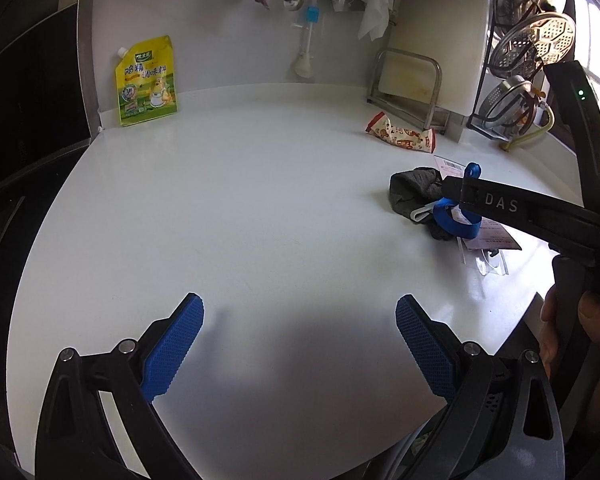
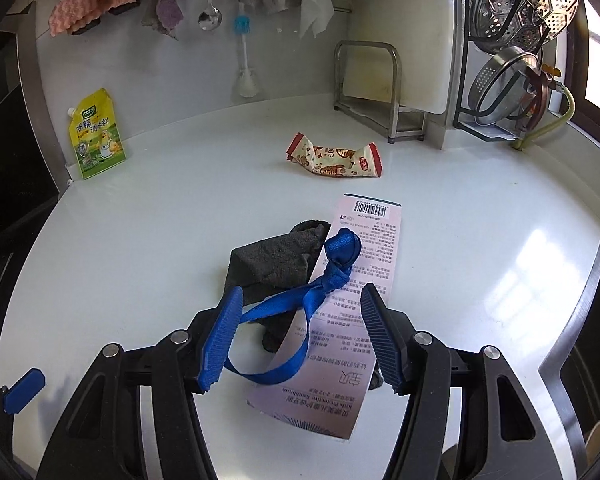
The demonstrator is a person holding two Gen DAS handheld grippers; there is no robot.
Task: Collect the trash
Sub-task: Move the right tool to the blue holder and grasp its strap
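Note:
My left gripper (image 1: 300,332) is open over bare white counter (image 1: 240,200), with nothing between its blue pads. To the right of it, my right gripper (image 1: 454,196) hovers over a dark grey cloth (image 1: 414,188) and a pink printed toothbrush package (image 1: 494,236). In the right wrist view the right gripper (image 2: 300,320) is open above that cloth (image 2: 276,256) and package (image 2: 364,264). A knotted blue strap (image 2: 336,264) loops around its left finger (image 2: 220,340); the pads press on nothing. A red and cream snack wrapper (image 2: 334,158) lies farther back.
A yellow seasoning pouch (image 2: 96,134) leans on the back wall at the left. A metal rack with cutting boards (image 2: 384,84) and a rack of steamer baskets (image 2: 520,40) stand at the back right. Cloths, a ladle (image 2: 210,16) and a brush hang above. The counter edge (image 2: 568,340) runs on the right.

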